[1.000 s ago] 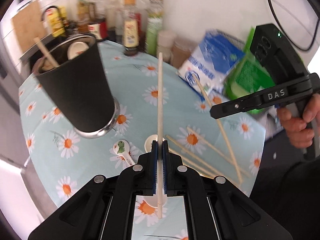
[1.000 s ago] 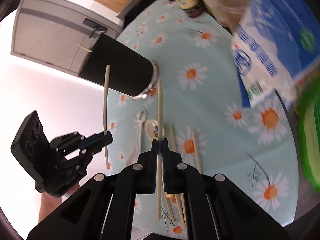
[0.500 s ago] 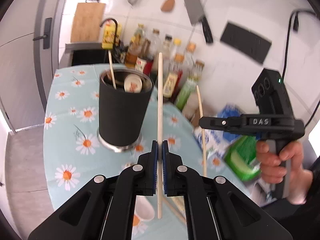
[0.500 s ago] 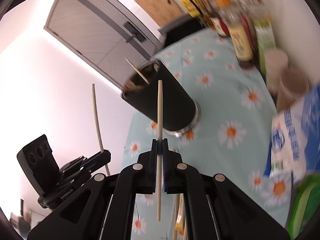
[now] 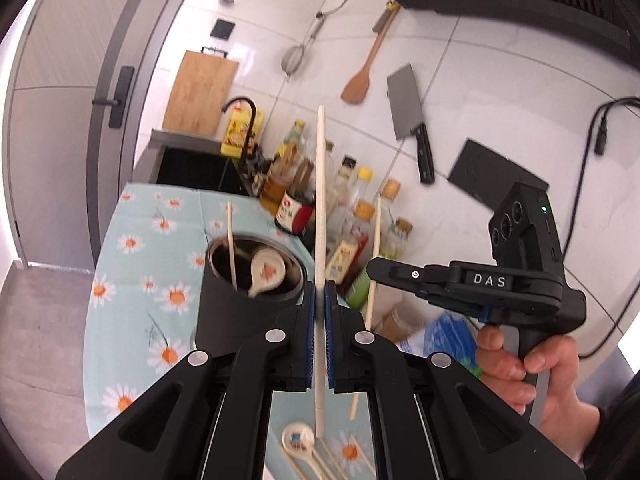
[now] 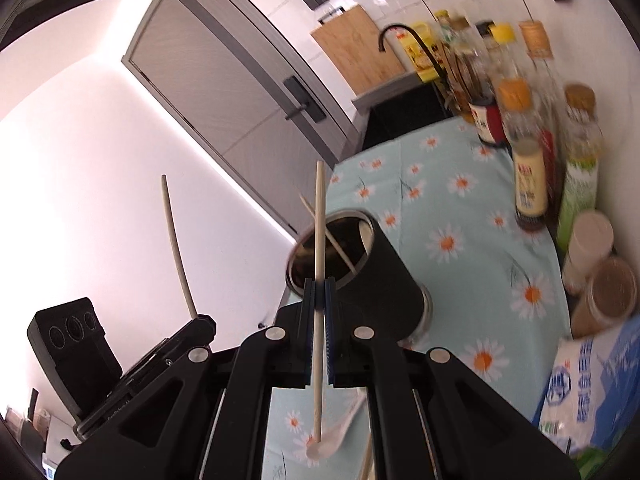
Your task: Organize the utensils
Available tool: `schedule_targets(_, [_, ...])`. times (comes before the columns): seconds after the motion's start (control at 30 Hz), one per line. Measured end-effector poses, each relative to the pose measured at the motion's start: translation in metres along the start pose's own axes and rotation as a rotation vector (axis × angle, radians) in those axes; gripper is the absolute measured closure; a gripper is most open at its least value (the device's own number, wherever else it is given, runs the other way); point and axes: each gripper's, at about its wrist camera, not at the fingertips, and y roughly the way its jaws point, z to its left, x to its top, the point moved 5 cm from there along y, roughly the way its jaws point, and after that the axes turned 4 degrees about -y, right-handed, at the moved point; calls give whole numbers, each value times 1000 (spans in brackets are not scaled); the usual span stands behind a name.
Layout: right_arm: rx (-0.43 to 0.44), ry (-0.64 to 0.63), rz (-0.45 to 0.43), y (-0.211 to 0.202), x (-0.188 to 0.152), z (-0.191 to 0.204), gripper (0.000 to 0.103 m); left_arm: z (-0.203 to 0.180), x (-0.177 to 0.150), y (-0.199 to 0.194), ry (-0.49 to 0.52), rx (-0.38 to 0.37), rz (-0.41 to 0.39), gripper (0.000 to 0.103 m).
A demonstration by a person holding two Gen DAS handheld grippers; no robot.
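Grippers both clamp chopsticks — left gripper (image 5: pixel 319 308) on one chopstick (image 5: pixel 320 216), right gripper (image 6: pixel 319 300) on another (image 6: pixel 318 264) — beside the cup (image 5: pixel 240 300), frame centre.

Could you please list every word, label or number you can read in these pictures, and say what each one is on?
"DAS": white letters on the side of the right gripper, seen from the left wrist.
Bottle labels: print there, too blurred to read.
Blue and white bag: large characters, too blurred to read.
Left gripper: faint lettering on its side, not legible.
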Motion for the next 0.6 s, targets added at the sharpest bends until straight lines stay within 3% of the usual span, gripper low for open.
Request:
schedule_targets(0.17, [-7, -48, -37, 7, 17, 9, 97, 8, 20, 15, -42, 19, -50, 100])
schedule_targets(0.6, [5, -48, -168, 19, 72, 9, 97, 20, 64, 46, -27, 36, -187, 100])
